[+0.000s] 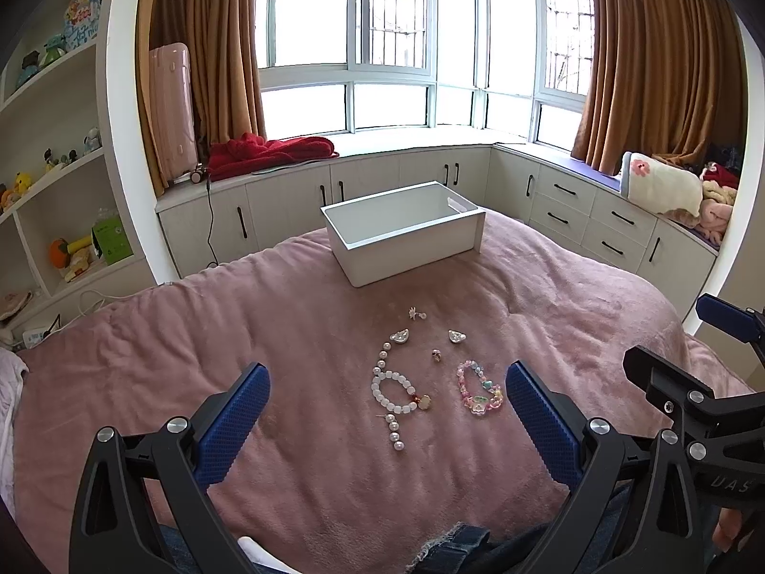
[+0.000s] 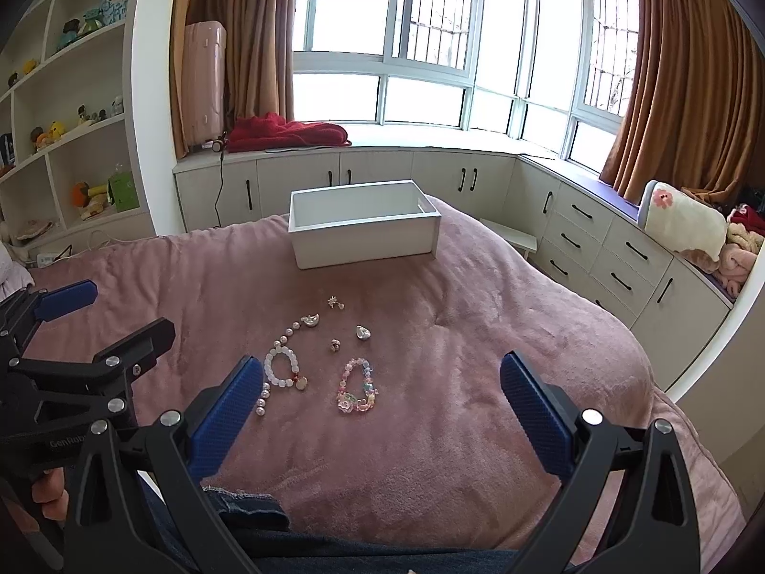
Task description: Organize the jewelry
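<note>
Left gripper (image 1: 387, 385), seen from its own wrist camera: we hold its blue-padded jaws spread wide and empty above the pink fleece blanket (image 1: 191, 335) on the bed. Between the jaws lie a white bead bracelet with a gold charm (image 1: 399, 391), a strand of pale pearls (image 1: 391, 418) and a pastel multicoloured bead bracelet (image 1: 479, 394). Beyond them rest two silver teardrop ornaments (image 1: 399, 336), a small ring (image 1: 436, 355) and a tiny flower earring (image 1: 416, 314). Farther off stands the white rectangular open box (image 1: 404, 251).

Right gripper (image 2: 382, 382), in its own view: we hold it equally wide, grasping nothing. The jewelry lies near its left finger, well short of the box (image 2: 363, 241).
</note>
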A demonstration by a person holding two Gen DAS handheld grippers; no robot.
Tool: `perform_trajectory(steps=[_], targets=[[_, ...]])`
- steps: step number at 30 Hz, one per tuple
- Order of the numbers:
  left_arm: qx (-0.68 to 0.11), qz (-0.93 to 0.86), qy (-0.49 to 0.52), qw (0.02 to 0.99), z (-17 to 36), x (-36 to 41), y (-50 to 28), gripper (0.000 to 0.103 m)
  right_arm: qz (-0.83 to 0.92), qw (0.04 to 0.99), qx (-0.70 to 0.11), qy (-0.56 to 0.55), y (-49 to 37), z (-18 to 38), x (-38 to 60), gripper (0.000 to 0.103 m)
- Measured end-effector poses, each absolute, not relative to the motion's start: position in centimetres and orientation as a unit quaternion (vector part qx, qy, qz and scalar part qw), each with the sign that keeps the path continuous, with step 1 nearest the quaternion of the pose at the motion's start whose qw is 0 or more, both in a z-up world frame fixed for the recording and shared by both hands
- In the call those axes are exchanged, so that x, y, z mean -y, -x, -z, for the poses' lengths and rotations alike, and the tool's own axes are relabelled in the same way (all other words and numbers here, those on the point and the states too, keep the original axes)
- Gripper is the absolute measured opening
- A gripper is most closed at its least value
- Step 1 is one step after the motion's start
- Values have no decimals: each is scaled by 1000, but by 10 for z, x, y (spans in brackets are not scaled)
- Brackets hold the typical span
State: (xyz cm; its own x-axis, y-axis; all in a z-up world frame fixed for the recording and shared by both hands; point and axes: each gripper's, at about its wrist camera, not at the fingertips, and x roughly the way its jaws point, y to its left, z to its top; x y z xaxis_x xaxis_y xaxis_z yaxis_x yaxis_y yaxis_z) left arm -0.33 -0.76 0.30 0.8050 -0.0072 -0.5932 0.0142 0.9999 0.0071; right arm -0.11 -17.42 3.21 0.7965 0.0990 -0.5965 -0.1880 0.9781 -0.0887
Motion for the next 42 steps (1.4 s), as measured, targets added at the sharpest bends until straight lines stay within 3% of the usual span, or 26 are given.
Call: perform_trajectory(steps=[42], targets=[[-330,8,-3,944,22,6,1,100,-76,940,-325,71,-15,-26,172,98]])
